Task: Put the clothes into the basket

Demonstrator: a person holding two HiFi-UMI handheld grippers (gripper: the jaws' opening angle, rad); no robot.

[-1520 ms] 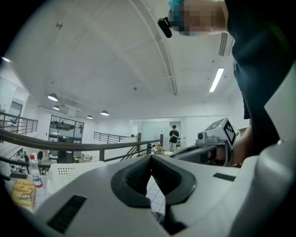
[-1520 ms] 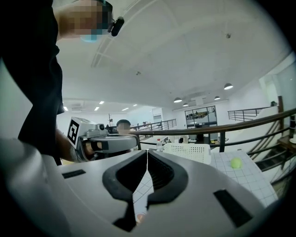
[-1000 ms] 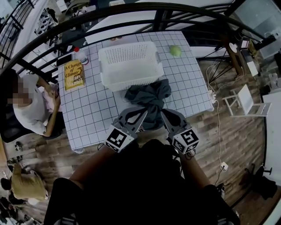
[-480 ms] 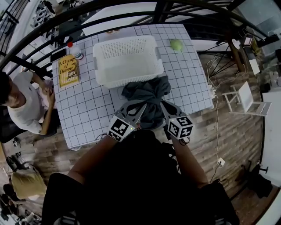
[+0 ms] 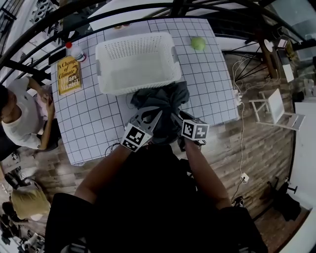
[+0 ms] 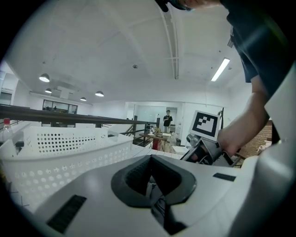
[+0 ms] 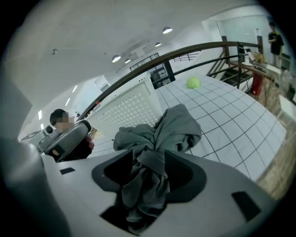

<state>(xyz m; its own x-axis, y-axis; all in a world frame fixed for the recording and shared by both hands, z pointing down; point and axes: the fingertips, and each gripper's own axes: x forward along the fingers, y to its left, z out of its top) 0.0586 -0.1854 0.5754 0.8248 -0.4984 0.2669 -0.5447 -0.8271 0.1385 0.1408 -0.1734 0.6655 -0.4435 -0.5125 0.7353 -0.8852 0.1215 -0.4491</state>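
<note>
A dark grey garment lies bunched on the checked table, against the near wall of the white perforated basket. My right gripper points down onto the garment's near edge. Its jaws have just been opening and stand apart, and a fold of the cloth rises between them. In its own view the right gripper shows no squeeze on the cloth. My left gripper hovers level at the garment's left side. Seen in its own view, the left gripper is shut and holds nothing, with the basket ahead to its left.
A green ball sits at the table's far right. A yellow book and a red-capped bottle lie left of the basket. A person sits at the table's left side. A dark curved railing runs behind the table.
Both grippers have come down and forward onto the garment's near edge. The right gripper has rolled, so its marker cube shows another face. The garment and basket have not moved.
</note>
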